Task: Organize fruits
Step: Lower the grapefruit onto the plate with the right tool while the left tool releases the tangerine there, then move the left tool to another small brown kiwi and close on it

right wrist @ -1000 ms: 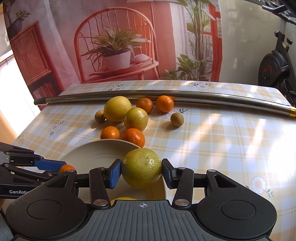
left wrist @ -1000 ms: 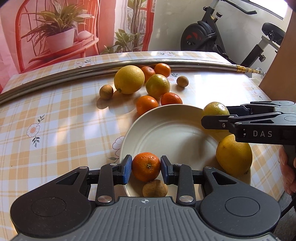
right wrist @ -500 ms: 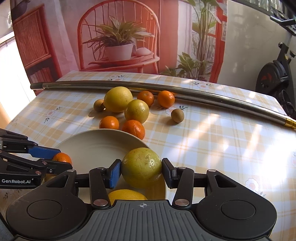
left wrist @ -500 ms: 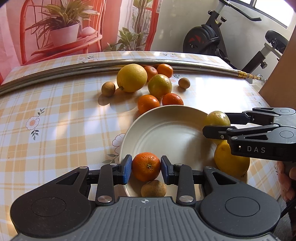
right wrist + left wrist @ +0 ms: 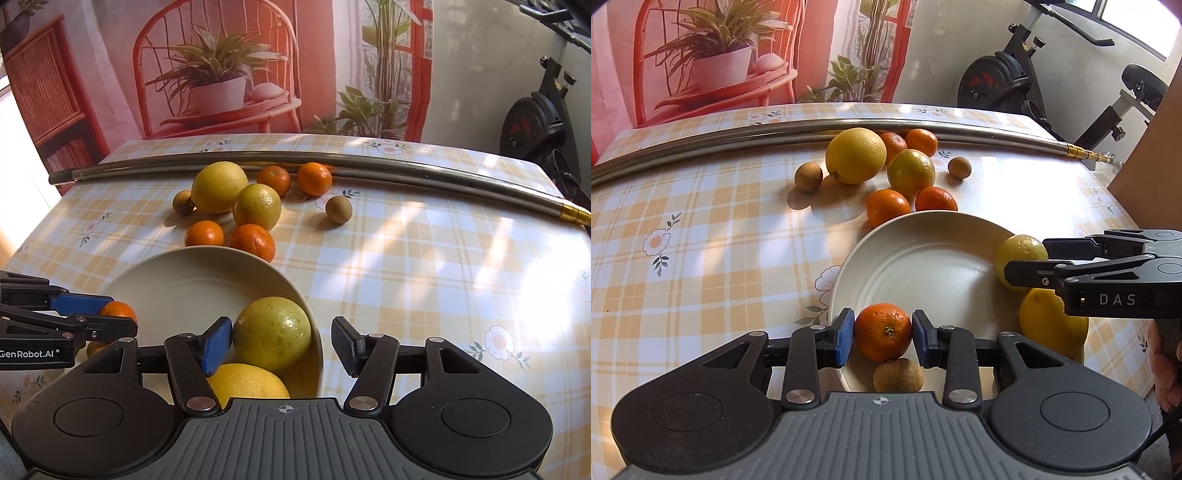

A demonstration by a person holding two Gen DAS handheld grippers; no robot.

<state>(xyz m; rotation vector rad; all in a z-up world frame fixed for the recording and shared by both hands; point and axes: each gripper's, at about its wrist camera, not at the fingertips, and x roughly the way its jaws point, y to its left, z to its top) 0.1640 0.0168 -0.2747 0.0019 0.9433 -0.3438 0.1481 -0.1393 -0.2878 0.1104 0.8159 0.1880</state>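
My left gripper [image 5: 882, 338] is shut on a small orange mandarin [image 5: 883, 331] over the near rim of the white plate [image 5: 923, 236]. A brown kiwi [image 5: 897, 376] lies on the plate just below it. My right gripper [image 5: 282, 345] is open, and a yellow-green citrus [image 5: 272, 334] rests on the plate [image 5: 184, 266] beside the left pad, apart from the right pad. A yellow lemon [image 5: 247, 384] lies on the plate under it. The right gripper also shows at the right in the left wrist view [image 5: 1027, 258].
Loose fruit lies beyond the plate: a big lemon [image 5: 856, 155], a yellow-green citrus [image 5: 911, 172], several mandarins [image 5: 888, 207] and two kiwis [image 5: 808, 177]. A long metal pole [image 5: 775, 127] lies across the far table. An exercise bike [image 5: 1008, 81] stands behind.
My right gripper has opened and let the yellow-green citrus down onto the plate. My left gripper still holds the mandarin in the same place.
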